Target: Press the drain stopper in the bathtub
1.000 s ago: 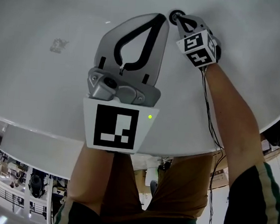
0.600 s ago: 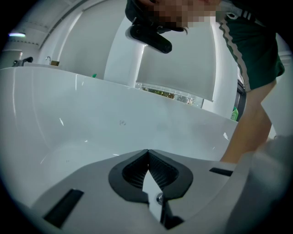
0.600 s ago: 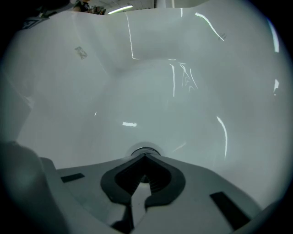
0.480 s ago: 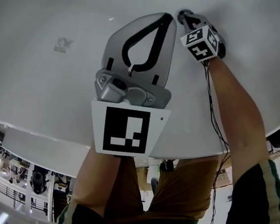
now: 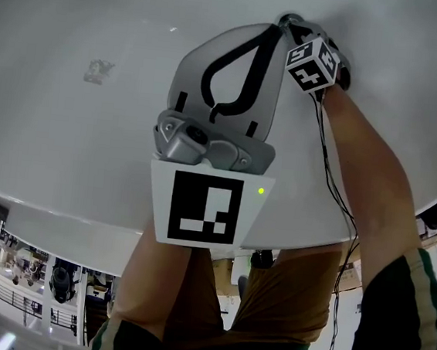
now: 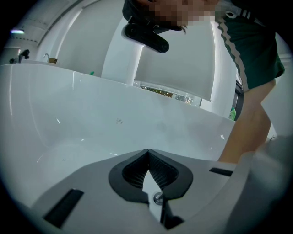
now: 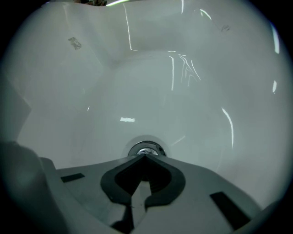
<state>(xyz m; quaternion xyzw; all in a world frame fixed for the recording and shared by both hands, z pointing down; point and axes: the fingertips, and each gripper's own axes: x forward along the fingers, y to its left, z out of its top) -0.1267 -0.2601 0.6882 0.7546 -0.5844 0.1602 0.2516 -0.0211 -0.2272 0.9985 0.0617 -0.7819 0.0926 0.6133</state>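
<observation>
Drain stopper [image 7: 145, 149] sits at the bottom of the white bathtub [image 7: 151, 68], right at the tip of my right claw [image 7: 143, 156], whose jaws are pressed together, empty, pointing steeply down. My left claw [image 6: 147, 151] is likewise closed on nothing, hanging over the tub's sloped wall.

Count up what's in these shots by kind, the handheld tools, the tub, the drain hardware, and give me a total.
grippers: 2 (left gripper, right gripper)
bathtub: 1
drain stopper: 1
total: 4
</observation>
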